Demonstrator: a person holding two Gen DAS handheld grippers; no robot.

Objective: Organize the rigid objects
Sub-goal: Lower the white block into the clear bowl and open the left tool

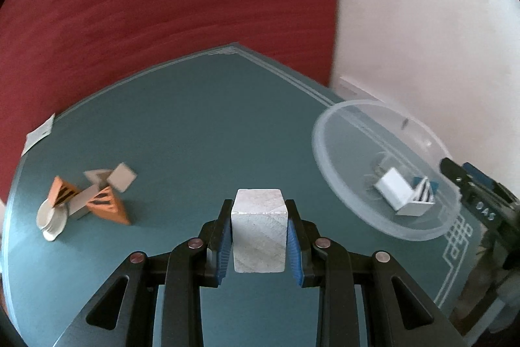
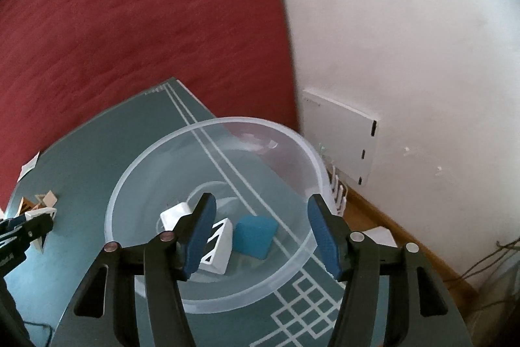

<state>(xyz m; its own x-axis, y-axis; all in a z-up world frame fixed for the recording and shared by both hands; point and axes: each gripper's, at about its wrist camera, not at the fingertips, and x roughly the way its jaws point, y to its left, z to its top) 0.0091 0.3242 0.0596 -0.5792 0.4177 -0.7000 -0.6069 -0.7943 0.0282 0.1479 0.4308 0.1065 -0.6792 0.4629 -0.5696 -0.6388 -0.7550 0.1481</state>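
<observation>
Left gripper [image 1: 259,228] clamped on a pale stone-like cube [image 1: 258,230], blue pads [image 1: 224,246] pressed flat against its two side faces, cube sitting squarely between the fingers and lifted over the teal mat [image 1: 182,126]. Right gripper [image 2: 261,231] held over the clear plastic bowl [image 2: 136,184], fingers spread apart with nothing between them, no pad touching anything. Inside the bowl, below that gap: a blue block [image 2: 255,236] lying just right of centre, a white triangular piece with cut-outs [image 2: 219,244] touching its left side and partly hidden by the left finger, a white box [image 2: 175,215] behind that finger. Far left on the mat, well apart from the bowl: a cluster of orange wedges [image 1: 109,207], grey-white blocks [image 1: 122,176] and a small stack of white dishes [image 1: 52,217]. Red carpet [image 1: 162,5] beyond the mat, white wall [image 2: 406,38] to the right.
</observation>
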